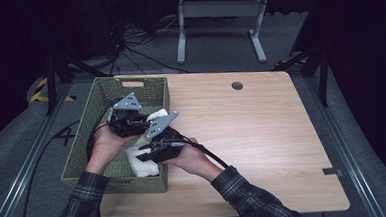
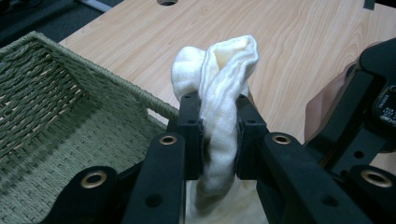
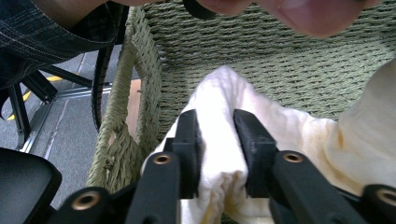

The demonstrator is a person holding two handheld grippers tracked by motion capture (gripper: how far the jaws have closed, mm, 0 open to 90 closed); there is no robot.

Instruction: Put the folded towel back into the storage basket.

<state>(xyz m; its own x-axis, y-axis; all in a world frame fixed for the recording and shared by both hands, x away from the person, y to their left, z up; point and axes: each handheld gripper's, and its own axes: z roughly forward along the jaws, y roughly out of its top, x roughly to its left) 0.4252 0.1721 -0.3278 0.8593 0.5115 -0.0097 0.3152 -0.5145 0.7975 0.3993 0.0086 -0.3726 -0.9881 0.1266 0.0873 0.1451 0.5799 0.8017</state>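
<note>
A pale wooden table fills the middle of the room, and at its left end sits a green woven basket. From what I can see, the one thing in it is a white towel, bunched over the near right corner and partly lifted above the rim. It looks light, soft and floppy; it will sag and slide wherever it isn't pinched, so a thick fold is the place to grip. The left gripper has its jaws clamped on a doubled ridge of cloth, and the right gripper pinches another fold low against the basket wall.
</note>
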